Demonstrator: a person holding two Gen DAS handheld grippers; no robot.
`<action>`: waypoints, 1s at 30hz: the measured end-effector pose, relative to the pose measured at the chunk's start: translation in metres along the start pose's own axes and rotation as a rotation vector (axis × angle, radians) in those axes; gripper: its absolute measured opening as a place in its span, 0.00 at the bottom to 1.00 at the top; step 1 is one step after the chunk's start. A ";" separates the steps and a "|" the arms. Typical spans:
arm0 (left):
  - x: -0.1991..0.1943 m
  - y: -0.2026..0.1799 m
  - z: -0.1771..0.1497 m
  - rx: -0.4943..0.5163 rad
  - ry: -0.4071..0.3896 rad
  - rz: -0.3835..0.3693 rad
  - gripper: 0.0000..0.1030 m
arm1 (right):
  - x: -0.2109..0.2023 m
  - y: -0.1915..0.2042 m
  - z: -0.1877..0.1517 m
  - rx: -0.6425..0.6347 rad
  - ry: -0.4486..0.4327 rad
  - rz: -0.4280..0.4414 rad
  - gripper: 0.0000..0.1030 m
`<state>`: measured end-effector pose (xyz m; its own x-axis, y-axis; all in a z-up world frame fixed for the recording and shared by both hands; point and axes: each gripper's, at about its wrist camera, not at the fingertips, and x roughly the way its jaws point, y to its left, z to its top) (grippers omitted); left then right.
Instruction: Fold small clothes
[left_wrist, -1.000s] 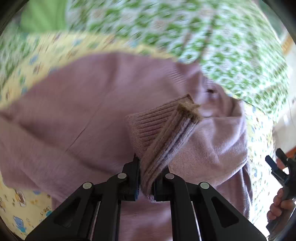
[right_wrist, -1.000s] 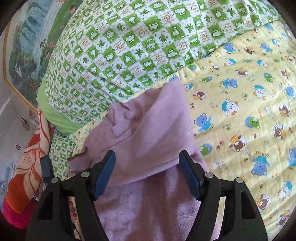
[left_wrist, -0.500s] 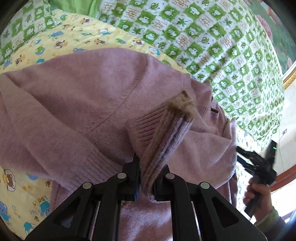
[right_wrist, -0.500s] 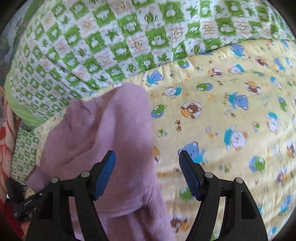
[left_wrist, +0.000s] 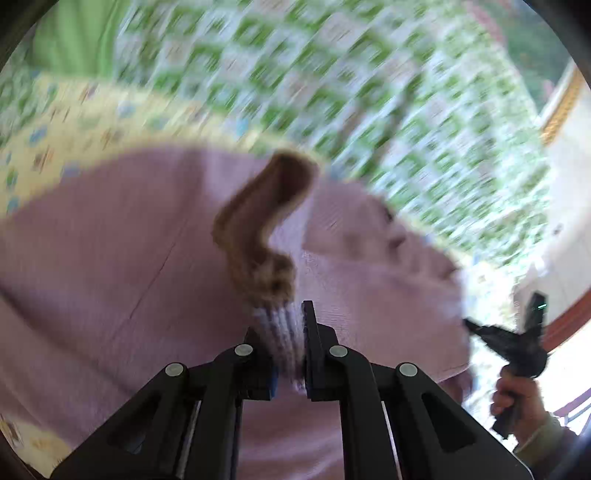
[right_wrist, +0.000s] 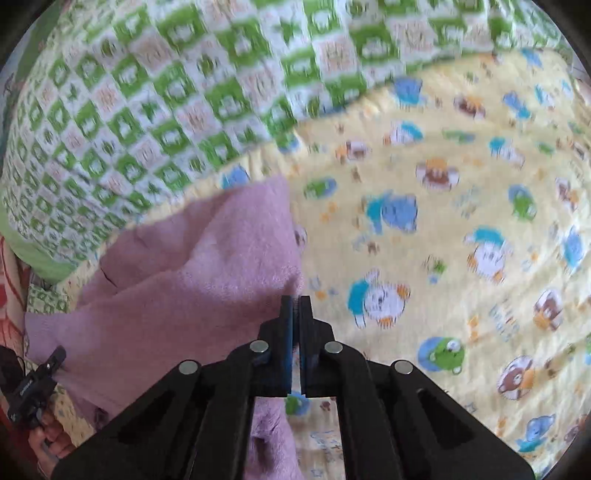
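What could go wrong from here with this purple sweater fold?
1. The left gripper pinches only the bunched ribbed cuff; it may slip out mid-swing, as the blur suggests fast motion.
2. The right gripper looks shut at the sweater edge, but whether it caught fabric is unclear; if not, that side may stay behind.
3. The sweater already lies rumpled, so the fold may set in creases.

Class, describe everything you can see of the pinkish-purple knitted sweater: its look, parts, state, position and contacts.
The pinkish-purple knitted sweater looks soft and fuzzy, with a seam line down its body. It lies spread, partly folded, on the yellow cartoon-print sheet, near the green checked quilt. The left tool is shut on its ribbed, brown-edged cuff, which stands raised above the body. The right tool is closed at the sweater's edge; whether it pinches fabric is unclear.
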<state>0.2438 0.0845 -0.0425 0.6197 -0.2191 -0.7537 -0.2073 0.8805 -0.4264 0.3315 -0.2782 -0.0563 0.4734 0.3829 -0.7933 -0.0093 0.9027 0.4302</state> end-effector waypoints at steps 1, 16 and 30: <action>0.003 0.007 -0.006 -0.013 0.019 0.017 0.08 | 0.004 0.001 -0.004 -0.009 0.010 -0.004 0.03; 0.015 0.040 0.005 -0.204 0.062 0.113 0.70 | -0.003 0.042 0.000 -0.111 -0.069 -0.039 0.65; -0.028 0.051 -0.013 -0.186 0.045 0.047 0.10 | 0.005 0.042 -0.005 -0.061 -0.077 -0.059 0.72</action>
<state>0.2062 0.1304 -0.0500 0.5723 -0.2022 -0.7947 -0.3737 0.7984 -0.4722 0.3292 -0.2372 -0.0438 0.5406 0.3145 -0.7803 -0.0316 0.9344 0.3548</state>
